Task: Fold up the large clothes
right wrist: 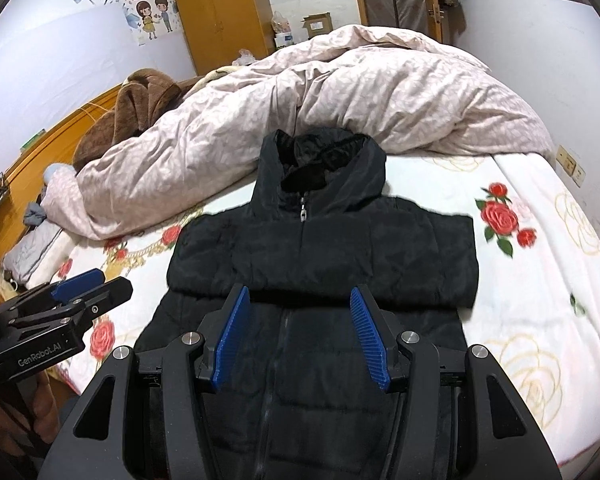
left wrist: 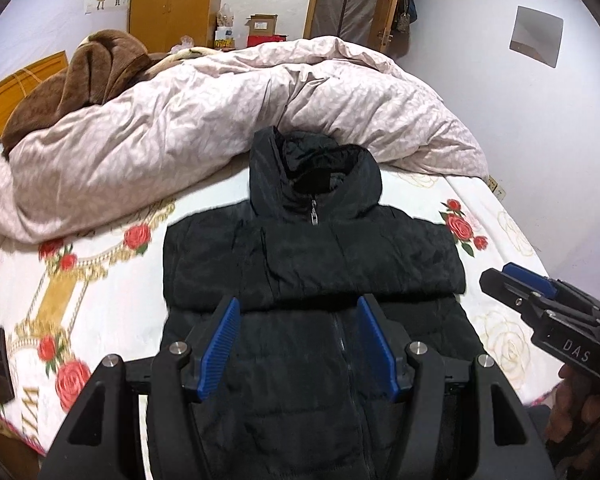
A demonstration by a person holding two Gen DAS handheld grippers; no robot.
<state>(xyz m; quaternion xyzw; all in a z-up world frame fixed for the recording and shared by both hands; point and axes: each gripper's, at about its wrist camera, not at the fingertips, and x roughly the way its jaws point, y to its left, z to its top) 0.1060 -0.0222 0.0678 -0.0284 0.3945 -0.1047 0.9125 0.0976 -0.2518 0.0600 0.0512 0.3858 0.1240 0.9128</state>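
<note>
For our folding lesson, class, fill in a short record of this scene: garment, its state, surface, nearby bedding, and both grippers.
garment: black padded hooded jacket, zipped, front up
state: sleeves folded across the chest; lower body not yet folded
surface: white bedsheet with red roses
nearby bedding: crumpled pale pink duvet, brown fleece blanket
left gripper: open, nothing between the jaws
right gripper: open, nothing between the jaws
</note>
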